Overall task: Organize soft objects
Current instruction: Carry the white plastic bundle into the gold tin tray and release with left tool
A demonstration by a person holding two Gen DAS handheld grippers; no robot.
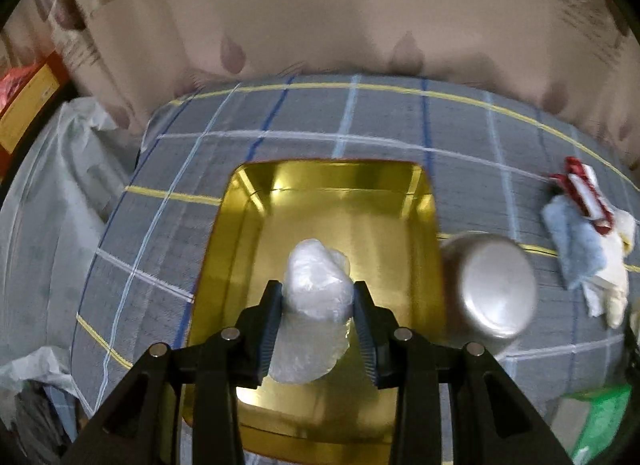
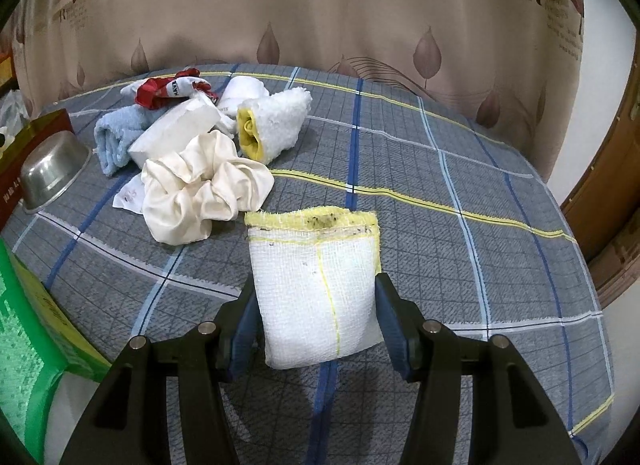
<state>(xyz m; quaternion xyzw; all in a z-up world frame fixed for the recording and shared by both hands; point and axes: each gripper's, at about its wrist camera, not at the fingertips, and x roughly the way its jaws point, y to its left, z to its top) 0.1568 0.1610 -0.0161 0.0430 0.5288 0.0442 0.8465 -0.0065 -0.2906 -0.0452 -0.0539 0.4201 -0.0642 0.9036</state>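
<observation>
the left gripper [image 1: 316, 305] is clamping a crumpled clear plastic bag [image 1: 316, 297] between its pads, holding it above the gold tray [image 1: 416, 225] beside the steel bowl [image 1: 492, 285]. the right gripper [image 2: 316, 305] is gripping a folded white-and-yellow dishcloth [image 2: 316, 285] by its sides over the checked cloth [image 2: 480, 205], near the cream scrunchie [image 2: 200, 193].
</observation>
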